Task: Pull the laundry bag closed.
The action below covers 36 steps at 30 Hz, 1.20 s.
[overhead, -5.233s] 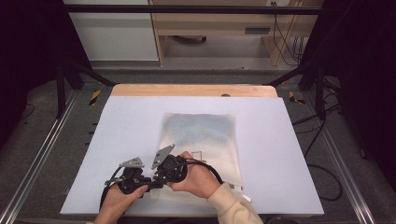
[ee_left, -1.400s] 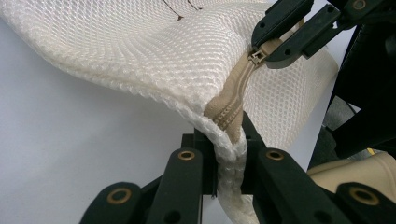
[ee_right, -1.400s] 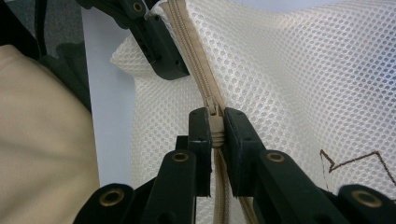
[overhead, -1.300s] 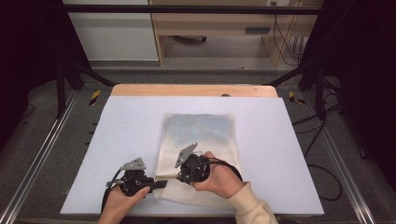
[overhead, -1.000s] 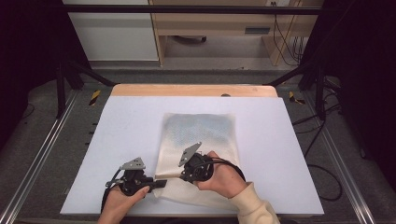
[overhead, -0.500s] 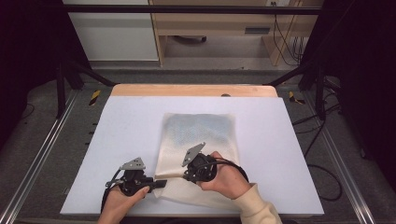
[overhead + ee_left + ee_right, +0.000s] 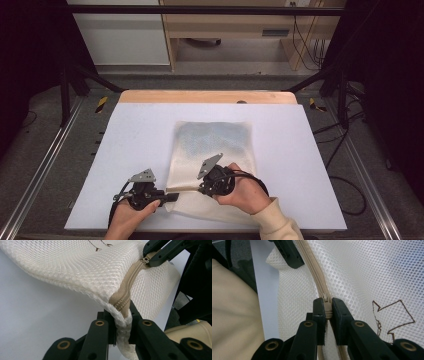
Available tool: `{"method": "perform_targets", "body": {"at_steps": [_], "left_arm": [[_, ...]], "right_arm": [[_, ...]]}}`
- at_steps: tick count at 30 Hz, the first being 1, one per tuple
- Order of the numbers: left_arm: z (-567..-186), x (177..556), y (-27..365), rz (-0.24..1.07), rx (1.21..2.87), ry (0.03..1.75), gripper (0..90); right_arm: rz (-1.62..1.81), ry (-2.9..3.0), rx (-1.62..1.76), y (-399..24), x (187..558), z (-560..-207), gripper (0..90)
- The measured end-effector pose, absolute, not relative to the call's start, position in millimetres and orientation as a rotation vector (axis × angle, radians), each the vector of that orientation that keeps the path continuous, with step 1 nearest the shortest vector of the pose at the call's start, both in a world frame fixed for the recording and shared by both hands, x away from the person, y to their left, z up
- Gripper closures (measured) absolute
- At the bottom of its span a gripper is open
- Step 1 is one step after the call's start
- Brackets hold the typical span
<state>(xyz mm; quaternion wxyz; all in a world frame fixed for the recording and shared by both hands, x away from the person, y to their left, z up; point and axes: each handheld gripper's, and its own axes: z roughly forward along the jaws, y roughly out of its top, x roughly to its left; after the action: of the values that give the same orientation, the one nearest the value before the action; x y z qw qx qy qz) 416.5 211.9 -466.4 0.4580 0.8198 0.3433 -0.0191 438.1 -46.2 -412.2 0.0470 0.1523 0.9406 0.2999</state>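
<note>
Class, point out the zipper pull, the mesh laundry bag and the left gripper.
zipper pull (image 7: pixel 326 305), right gripper view, its tab between the jaws
mesh laundry bag (image 7: pixel 215 140), high view, far panel
left gripper (image 7: pixel 122 315), left gripper view, midway between fingertips

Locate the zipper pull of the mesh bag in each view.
High view: too small to tell, lower centre, at the right hand-held gripper.
Left gripper view: zipper pull top right, clamped.
Right gripper view: centre, between the jaws.
Shared landmark: the beige zipper tape of the mesh bag.
</note>
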Motion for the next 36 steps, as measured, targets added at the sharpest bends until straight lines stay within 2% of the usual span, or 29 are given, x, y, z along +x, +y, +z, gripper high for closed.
{"method": "perform_targets", "body": {"at_steps": [36], "left_arm": [[-467.2, 416.7, 211.0, -0.052, 2.025, 0.839, 83.2]], "right_arm": [[0.919, 2.843, 0.529, -72.7, 431.2, -412.4, 82.0]]}}
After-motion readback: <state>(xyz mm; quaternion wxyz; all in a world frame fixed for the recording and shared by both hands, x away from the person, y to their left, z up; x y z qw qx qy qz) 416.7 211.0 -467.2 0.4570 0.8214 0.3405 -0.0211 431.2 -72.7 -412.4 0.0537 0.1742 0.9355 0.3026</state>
